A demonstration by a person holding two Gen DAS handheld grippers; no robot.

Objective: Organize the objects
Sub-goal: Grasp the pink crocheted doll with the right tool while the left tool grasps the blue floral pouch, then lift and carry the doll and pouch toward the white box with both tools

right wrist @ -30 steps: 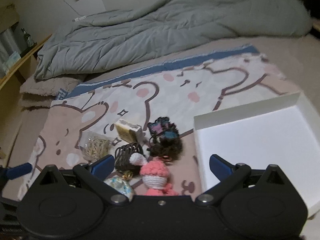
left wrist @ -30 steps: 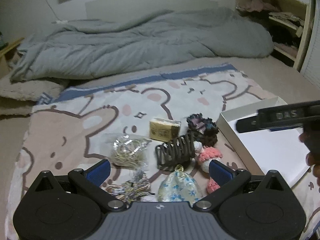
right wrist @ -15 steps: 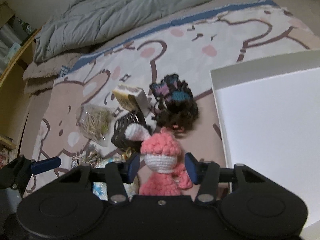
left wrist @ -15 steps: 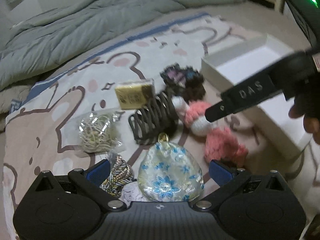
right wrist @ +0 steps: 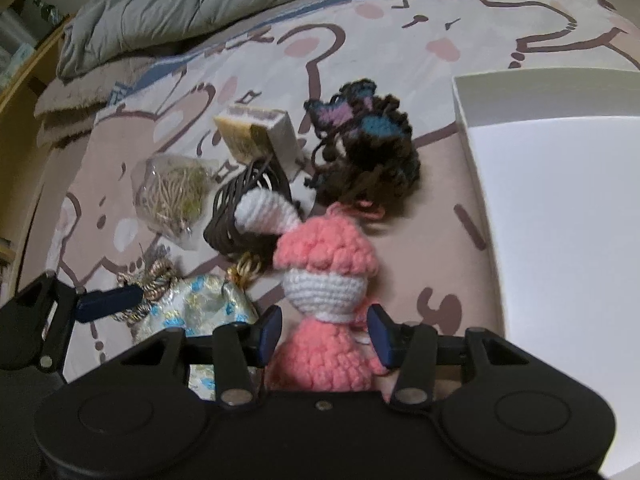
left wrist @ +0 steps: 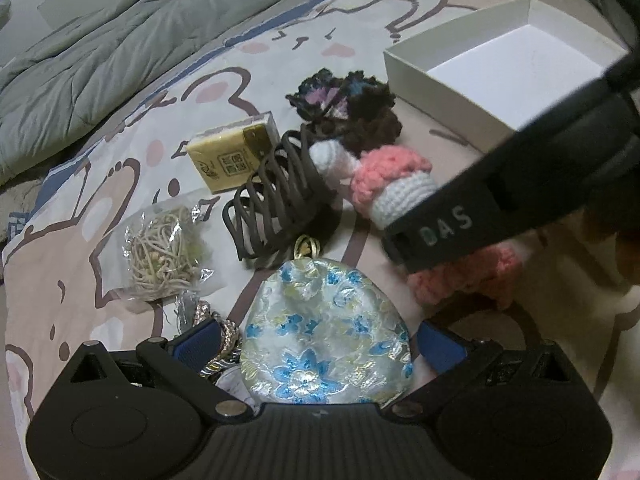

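Right wrist view: right gripper w/ blue pads, jaws just been closing, now narrow round the pink-and-white crocheted bunny doll, which lies on the cartoon-print blanket beside the white cardboard box; pads look just shy of the yarn. Left gripper wide open astride the round floral brocade pouch, not gripping

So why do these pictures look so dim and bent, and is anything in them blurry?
Left wrist view: dim indoor light, fisheye curving the blanket's edges, black corners; the floral pouch is sharp, while the right gripper's arm crossing at right looks soft. Right wrist view: same bending, the white box glares bright and is smeared at its near edge; the pink crochet doll is slightly soft.
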